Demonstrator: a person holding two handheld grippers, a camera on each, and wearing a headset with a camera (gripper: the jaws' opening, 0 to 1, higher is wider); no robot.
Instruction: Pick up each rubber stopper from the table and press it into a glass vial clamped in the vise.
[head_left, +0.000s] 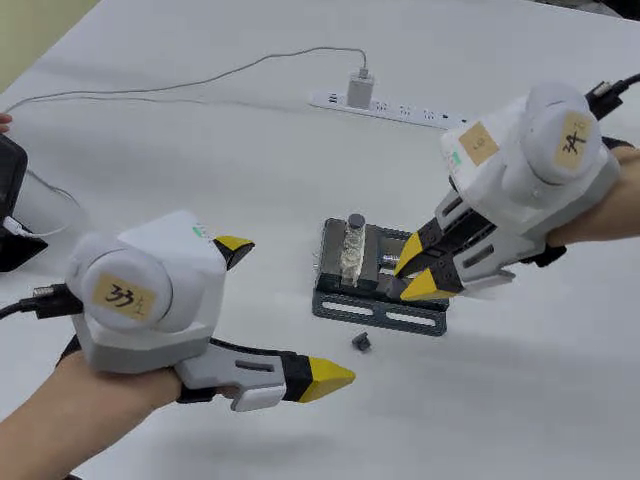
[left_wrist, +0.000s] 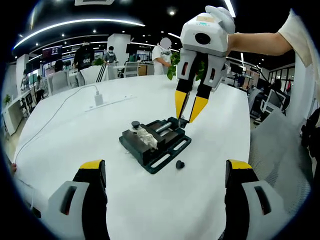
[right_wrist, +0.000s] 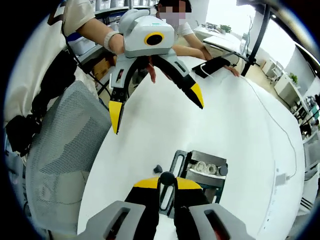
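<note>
Over white office table (head_left: 200, 130), left hand-held gripper (head_left: 290, 312) gapes wide; right hand-held gripper (head_left: 410, 280) pinches stopper (right_wrist: 166, 177).

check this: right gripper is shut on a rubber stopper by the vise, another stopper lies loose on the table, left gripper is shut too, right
Not quite: the left gripper is open, jaws spread wide in the head view. The right gripper is shut on a rubber stopper by the vise, and a loose stopper lies on the table.
</note>
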